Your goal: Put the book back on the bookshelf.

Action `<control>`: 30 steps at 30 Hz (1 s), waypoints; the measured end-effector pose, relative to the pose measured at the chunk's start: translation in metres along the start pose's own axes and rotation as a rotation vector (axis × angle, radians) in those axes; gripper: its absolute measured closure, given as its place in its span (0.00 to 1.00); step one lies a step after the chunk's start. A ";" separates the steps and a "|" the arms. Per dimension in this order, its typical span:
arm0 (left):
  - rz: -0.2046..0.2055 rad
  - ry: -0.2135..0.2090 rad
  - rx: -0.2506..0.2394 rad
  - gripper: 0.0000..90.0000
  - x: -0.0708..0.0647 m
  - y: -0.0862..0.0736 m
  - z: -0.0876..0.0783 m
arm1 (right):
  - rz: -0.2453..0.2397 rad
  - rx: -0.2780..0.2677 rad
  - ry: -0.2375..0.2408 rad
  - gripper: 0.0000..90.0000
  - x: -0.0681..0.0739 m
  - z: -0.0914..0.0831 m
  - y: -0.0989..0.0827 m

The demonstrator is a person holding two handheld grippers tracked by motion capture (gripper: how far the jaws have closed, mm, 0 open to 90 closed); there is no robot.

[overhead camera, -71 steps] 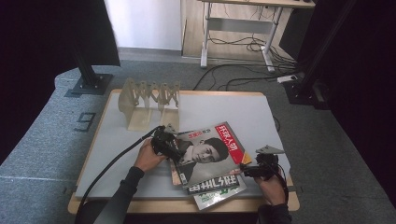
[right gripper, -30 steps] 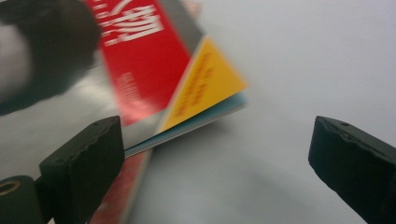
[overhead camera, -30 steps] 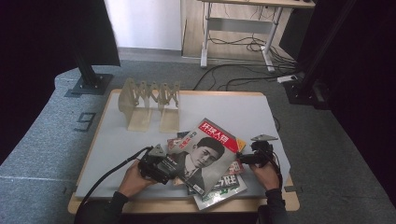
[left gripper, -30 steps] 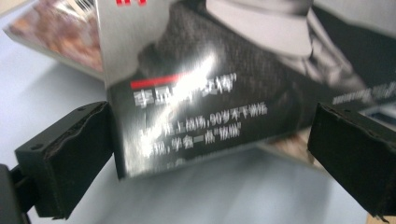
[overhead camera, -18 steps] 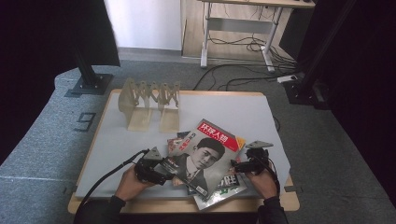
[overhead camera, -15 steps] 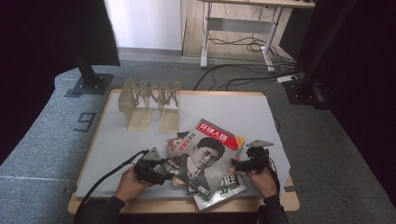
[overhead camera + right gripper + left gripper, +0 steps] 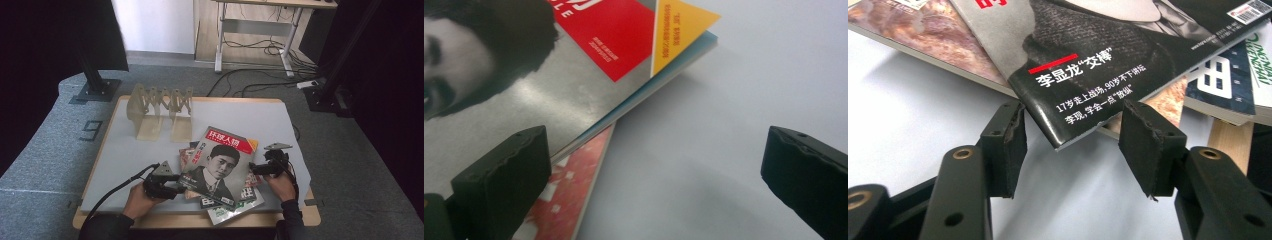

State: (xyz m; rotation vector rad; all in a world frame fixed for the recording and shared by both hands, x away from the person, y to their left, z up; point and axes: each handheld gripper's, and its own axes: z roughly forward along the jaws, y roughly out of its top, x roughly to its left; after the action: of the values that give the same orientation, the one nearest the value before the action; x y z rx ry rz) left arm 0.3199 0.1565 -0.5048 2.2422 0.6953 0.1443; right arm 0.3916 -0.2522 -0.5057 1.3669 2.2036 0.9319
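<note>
Soft daylight is falling evenly on the pale table (image 7: 125, 150) while the surroundings are staying dark, faint glare is sheening the top magazine (image 7: 549, 115), and the near jaws are blurring in both gripper views.

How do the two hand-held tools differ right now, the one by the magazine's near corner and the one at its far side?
The left tool has its jaws about half closed after closing in, with the top magazine's corner between the pads, not yet pinched. The right tool stands wide open, one pad over the cover's edge, the other over the bare table. The left sits at the lower corner, the right by the side edge. Both have black pads and point at that magazine.
</note>
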 end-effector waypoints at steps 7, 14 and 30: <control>0.001 -0.014 0.001 0.55 -0.006 -0.001 0.000 | -0.009 0.005 -0.004 0.00 -0.004 0.005 0.006; -0.001 -0.056 -0.005 0.59 -0.015 -0.003 0.002 | -0.007 0.008 -0.014 0.01 -0.008 0.010 0.012; -0.016 -0.042 -0.020 0.60 -0.019 -0.002 0.001 | -0.003 0.013 -0.009 0.03 -0.011 0.015 0.018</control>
State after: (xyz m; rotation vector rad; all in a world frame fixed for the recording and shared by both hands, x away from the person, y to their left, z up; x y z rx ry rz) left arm 0.3029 0.1474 -0.5046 2.2136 0.6865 0.0957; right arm 0.4176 -0.2520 -0.5037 1.3705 2.2083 0.9101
